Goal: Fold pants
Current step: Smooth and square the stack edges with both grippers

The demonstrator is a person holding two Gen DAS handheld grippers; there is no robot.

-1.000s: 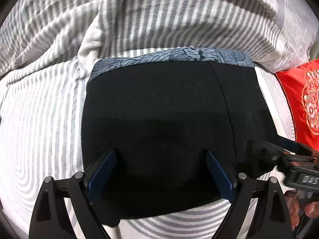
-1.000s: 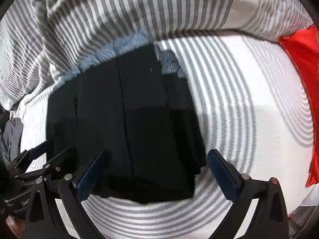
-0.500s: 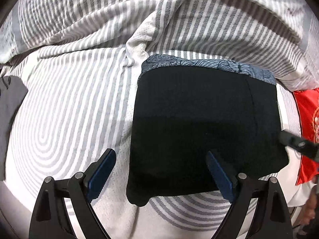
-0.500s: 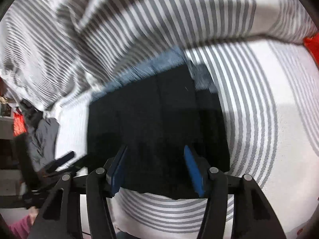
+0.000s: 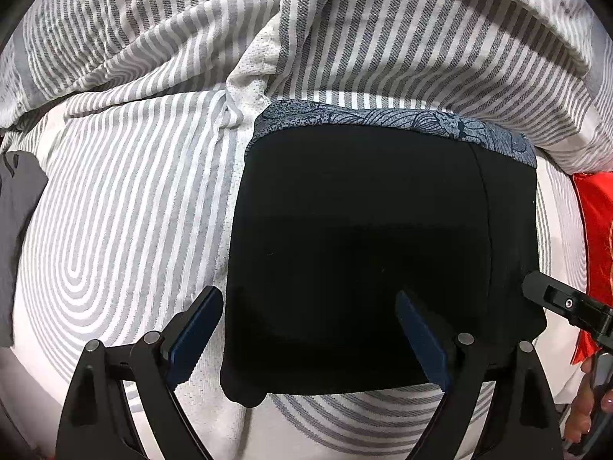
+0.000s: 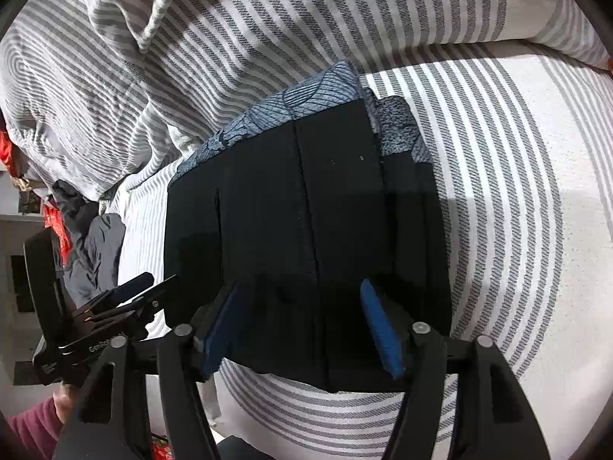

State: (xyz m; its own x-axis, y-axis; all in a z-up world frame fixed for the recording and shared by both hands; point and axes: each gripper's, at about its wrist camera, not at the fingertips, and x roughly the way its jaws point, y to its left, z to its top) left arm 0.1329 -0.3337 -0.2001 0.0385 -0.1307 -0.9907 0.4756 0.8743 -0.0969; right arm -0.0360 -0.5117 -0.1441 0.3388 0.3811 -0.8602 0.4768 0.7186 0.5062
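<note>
Pants (image 5: 356,237): black fabric too dark to read the fold layers; lower left corner is a shapeless lump. Patterned waistband (image 5: 383,120) partly tucked under the striped blanket (image 5: 383,30) at the upper right of the left view. Red cushion (image 5: 594,222) cut off by the right edge. Grey garment (image 5: 19,199) cut off at the left edge. Right view: right gripper (image 6: 302,322) jaws overlap the near hem; can't tell whether the pads touch cloth. Clutter at the far left edge too small to identify.
</note>
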